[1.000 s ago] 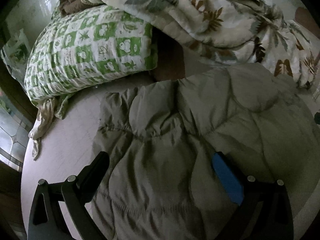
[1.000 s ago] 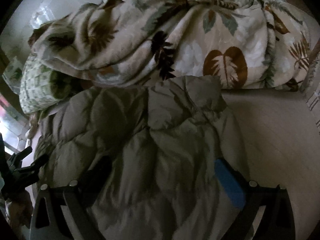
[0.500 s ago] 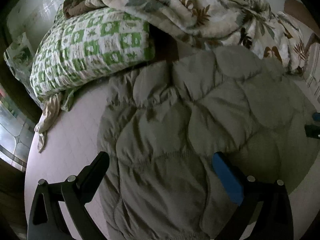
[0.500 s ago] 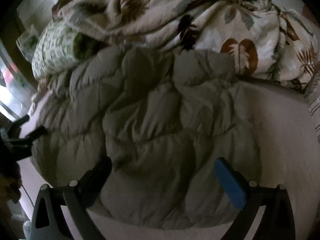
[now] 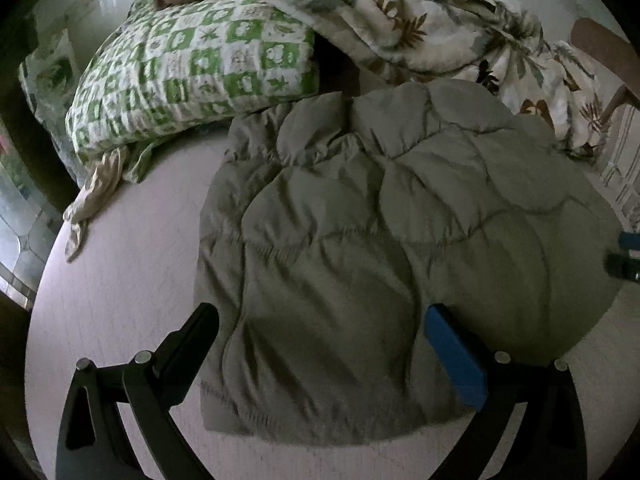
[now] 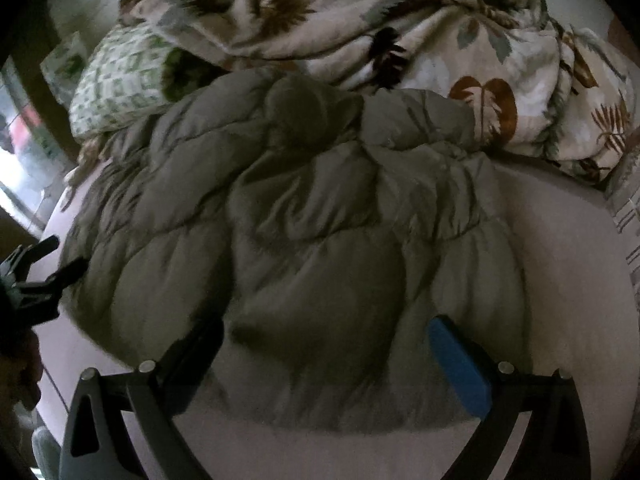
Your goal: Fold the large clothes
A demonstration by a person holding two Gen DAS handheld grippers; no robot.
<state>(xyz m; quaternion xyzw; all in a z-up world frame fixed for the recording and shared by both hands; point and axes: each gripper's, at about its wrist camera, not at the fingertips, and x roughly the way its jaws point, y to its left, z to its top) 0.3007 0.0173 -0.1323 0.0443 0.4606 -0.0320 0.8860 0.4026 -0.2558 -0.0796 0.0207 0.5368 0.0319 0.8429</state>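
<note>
A grey-green quilted puffer jacket [image 5: 380, 248] lies folded in a thick bundle on the pale bed sheet [image 5: 120, 280]. In the right wrist view the same jacket [image 6: 312, 248] fills the middle. My left gripper [image 5: 320, 320] hovers open above the jacket's near edge, holding nothing. My right gripper [image 6: 326, 328] is open too, above the jacket's near right part, with nothing between its fingers. The right gripper's tips [image 5: 624, 256] show at the far right edge of the left wrist view. The left gripper [image 6: 44, 268] shows at the left edge of the right wrist view.
A green-and-white patterned pillow [image 5: 192, 80] lies at the back left. A crumpled leaf-print blanket [image 6: 380, 32] is heaped along the back, touching the jacket's far edge. Bare sheet [image 6: 568, 248] lies right of the jacket. A window [image 5: 16, 216] is on the left.
Both grippers have pulled back and up from the jacket, so more of it and the near sheet now show. The jacket lies still.
</note>
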